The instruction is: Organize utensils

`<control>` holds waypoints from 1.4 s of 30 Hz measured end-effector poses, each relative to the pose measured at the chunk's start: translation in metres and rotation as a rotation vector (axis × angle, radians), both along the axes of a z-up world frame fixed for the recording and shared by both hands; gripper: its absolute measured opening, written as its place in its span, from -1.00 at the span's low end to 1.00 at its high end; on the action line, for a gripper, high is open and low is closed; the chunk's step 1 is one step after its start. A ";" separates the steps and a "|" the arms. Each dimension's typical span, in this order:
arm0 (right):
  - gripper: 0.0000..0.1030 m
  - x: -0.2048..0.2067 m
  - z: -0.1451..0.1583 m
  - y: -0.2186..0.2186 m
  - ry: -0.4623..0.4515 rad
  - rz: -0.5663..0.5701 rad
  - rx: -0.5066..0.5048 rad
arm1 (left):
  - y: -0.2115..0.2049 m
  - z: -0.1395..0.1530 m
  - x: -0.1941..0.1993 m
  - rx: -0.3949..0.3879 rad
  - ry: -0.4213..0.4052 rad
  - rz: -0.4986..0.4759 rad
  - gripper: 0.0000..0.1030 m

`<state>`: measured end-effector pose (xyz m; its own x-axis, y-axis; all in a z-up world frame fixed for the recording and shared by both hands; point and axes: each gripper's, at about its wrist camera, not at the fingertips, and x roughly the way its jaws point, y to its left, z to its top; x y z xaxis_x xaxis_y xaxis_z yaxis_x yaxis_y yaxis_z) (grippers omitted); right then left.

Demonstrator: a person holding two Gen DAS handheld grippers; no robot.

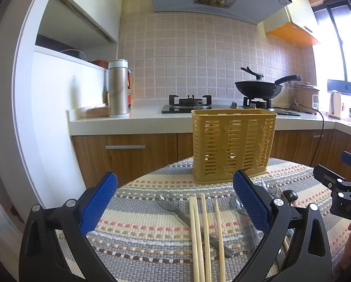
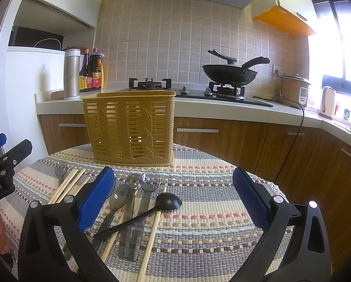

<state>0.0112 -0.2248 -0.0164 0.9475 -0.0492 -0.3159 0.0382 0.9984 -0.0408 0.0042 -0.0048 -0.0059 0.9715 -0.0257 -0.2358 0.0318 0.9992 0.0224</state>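
A yellow slotted utensil basket (image 1: 233, 144) stands upright at the far side of the striped mat (image 1: 140, 223); it also shows in the right wrist view (image 2: 130, 129). Wooden chopsticks (image 1: 205, 237) and a clear grey spoon (image 1: 168, 201) lie between the pads of my open, empty left gripper (image 1: 175, 199). In the right wrist view a black spoon (image 2: 168, 201), several clear grey spoons (image 2: 149, 181) and loose chopsticks (image 2: 152, 235) lie at the left of my open, empty right gripper (image 2: 173, 192). More chopsticks (image 2: 68, 184) lie further left.
A kitchen counter (image 1: 152, 117) runs behind the table with a gas hob (image 1: 189, 102), a black wok (image 1: 260, 88), a steel flask (image 1: 118, 88), sauce bottles (image 2: 93, 70), a rice cooker (image 2: 294, 89) and a kettle (image 2: 327, 102). Wooden cabinets (image 2: 234, 141) stand below.
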 end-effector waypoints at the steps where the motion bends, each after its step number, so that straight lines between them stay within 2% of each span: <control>1: 0.86 0.000 0.000 0.000 0.000 0.000 0.000 | -0.001 -0.001 -0.001 0.001 0.000 -0.001 0.85; 10: 0.85 0.000 0.000 0.000 0.001 0.000 -0.001 | -0.001 -0.003 -0.002 0.003 0.006 0.006 0.85; 13: 0.85 0.000 -0.001 0.000 0.002 -0.003 0.002 | -0.001 -0.007 0.007 0.016 0.042 0.041 0.85; 17: 0.86 0.000 -0.001 -0.003 0.001 -0.007 0.012 | 0.010 -0.006 0.010 -0.027 0.058 0.048 0.85; 22: 0.86 0.001 -0.002 -0.005 0.006 -0.024 0.012 | 0.017 -0.004 0.013 -0.037 0.093 0.037 0.85; 24: 0.86 0.004 -0.003 -0.007 0.023 -0.052 0.010 | 0.024 -0.002 0.018 -0.050 0.152 0.022 0.85; 26: 0.86 0.009 -0.005 -0.010 0.050 -0.073 0.016 | 0.036 0.000 0.030 -0.072 0.253 -0.004 0.85; 28: 0.86 0.011 -0.006 -0.014 0.067 -0.086 0.027 | 0.047 0.000 0.046 -0.085 0.366 -0.024 0.74; 30: 0.81 0.013 -0.006 -0.019 0.086 -0.092 0.042 | 0.054 -0.002 0.072 -0.102 0.478 -0.032 0.52; 32: 0.65 0.016 -0.007 -0.021 0.110 -0.079 0.059 | 0.063 -0.009 0.090 -0.174 0.593 -0.049 0.41; 34: 0.53 0.020 -0.008 -0.023 0.135 -0.069 0.074 | 0.068 -0.018 0.105 -0.271 0.679 -0.095 0.30; 35: 0.41 0.023 -0.008 -0.024 0.151 -0.063 0.083 | 0.069 -0.022 0.112 -0.304 0.717 -0.102 0.23; 36: 0.28 0.026 -0.009 -0.026 0.173 -0.056 0.097 | 0.067 -0.029 0.120 -0.317 0.745 -0.104 0.08; 39: 0.10 0.032 -0.010 -0.035 0.233 -0.046 0.150 | 0.059 -0.039 0.134 -0.333 0.809 -0.101 -0.09; 40: 0.08 0.033 -0.010 -0.039 0.251 -0.041 0.170 | 0.056 -0.042 0.138 -0.322 0.825 -0.090 -0.11; 42: 0.02 0.035 -0.006 -0.043 0.269 -0.039 0.184 | 0.049 -0.047 0.143 -0.293 0.852 -0.072 -0.28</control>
<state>0.0464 -0.2674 -0.0223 0.8275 -0.0023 -0.5615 0.0885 0.9880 0.1264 0.1474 0.0443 -0.0526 0.4639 -0.2519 -0.8493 -0.0164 0.9561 -0.2925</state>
